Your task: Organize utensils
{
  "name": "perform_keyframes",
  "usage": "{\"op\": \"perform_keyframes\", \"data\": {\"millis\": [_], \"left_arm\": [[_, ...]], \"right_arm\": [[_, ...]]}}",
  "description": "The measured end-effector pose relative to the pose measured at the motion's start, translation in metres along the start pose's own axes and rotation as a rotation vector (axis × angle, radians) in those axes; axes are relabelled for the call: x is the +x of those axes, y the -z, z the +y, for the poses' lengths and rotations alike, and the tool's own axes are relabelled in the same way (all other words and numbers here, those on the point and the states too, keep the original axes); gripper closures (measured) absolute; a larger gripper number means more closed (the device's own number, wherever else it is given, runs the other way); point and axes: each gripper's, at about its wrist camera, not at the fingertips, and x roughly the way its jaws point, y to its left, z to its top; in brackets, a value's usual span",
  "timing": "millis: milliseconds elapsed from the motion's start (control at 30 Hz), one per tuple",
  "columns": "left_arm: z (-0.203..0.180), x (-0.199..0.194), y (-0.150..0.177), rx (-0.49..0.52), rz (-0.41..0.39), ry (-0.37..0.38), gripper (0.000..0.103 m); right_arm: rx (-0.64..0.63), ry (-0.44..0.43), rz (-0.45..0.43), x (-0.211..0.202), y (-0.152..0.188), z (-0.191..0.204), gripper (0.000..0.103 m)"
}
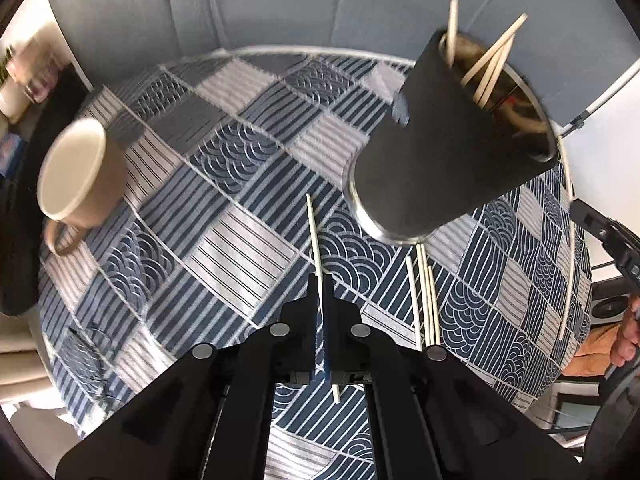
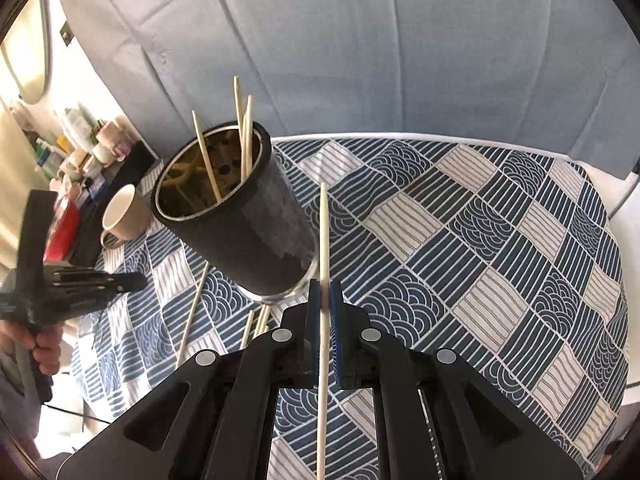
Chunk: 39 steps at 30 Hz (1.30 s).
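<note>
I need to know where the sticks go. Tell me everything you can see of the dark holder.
The dark holder is a tall, matte black cylinder with a shiny metal base rim and a perforated metallic inside. It stands upright on the patterned tablecloth, and several pale wooden sticks lean inside. More sticks lie at its foot.

Each camera sits just behind its own fingers and looks down along them at the patterned tablecloth (image 1: pixel 240 240) from close above. The left view faces the black holder (image 1: pixel 452 152) from its left, the right view from its right; both share the beige mug (image 2: pixel 124 216).
</note>
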Motion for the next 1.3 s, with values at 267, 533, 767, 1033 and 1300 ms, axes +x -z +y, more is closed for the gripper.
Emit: {"op": "perform_keyframes", "data": {"millis": [267, 533, 767, 1033, 1300], "left_arm": [[-0.003, 0.051, 0.005, -0.004, 0.120, -0.013, 0.079], [-0.002, 0.077, 0.001, -0.032, 0.172, -0.044, 0.074], [-0.025, 0.082, 0.006, 0.062, 0.127, -0.172, 0.079], [-0.012, 0.079, 0.014, -0.016, 0.145, -0.071, 0.099], [0.004, 0.022, 0.009, -0.037, 0.034, -0.021, 0.099]], "right_arm": [[0.016, 0.019, 0.062, 0.009, 0.015, -0.009, 0.098], [0.047, 0.027, 0.109, 0.013, 0.034, -0.016, 0.098], [0.073, 0.031, 0.113, 0.013, 0.041, -0.019, 0.098], [0.061, 0.025, 0.096, 0.009, 0.037, -0.018, 0.098], [0.026, -0.006, 0.038, -0.002, 0.015, -0.010, 0.098]]}}
